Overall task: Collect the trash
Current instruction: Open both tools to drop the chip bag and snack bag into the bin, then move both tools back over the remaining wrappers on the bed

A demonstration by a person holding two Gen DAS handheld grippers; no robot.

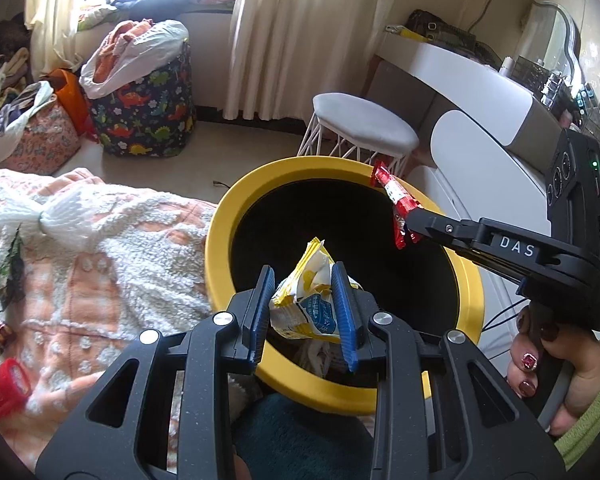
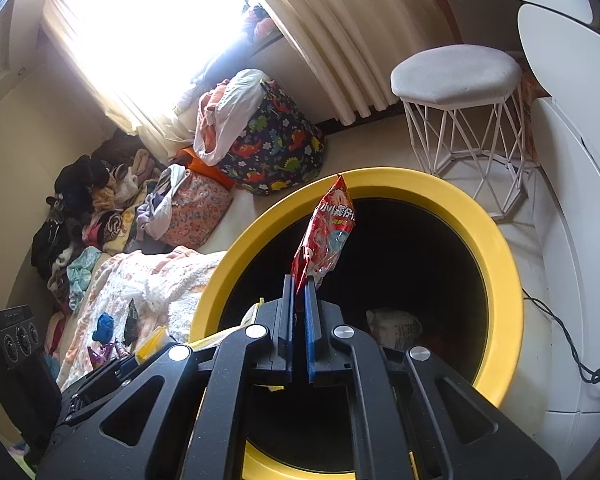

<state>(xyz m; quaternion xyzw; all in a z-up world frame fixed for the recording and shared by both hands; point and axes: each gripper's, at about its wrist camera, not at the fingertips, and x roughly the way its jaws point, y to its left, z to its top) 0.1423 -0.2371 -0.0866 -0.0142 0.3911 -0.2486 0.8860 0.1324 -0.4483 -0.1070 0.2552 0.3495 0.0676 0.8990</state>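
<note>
Yellow-and-white snack wrapper [image 1: 306, 300]: crumpled, pinched upright between blue jaws, over the near edge of the bin's mouth. Red snack packet [image 2: 324, 236]: thin, shiny, printed, clamped by its lower end, standing tilted above the opening. Round bin [image 2: 500, 248]: yellow rim, black inside, crumpled whitish wrapper [image 2: 396, 326] lying at the bottom.

Glossy plastic wrapper [image 2: 327, 236]; smooth yellow bin rim [image 2: 496, 240]; fluffy blanket [image 1: 112, 240].

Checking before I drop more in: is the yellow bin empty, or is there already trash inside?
Not empty. The yellow bin already has a crumpled whitish wrapper lying at its dark bottom, seen from the right wrist.
</note>
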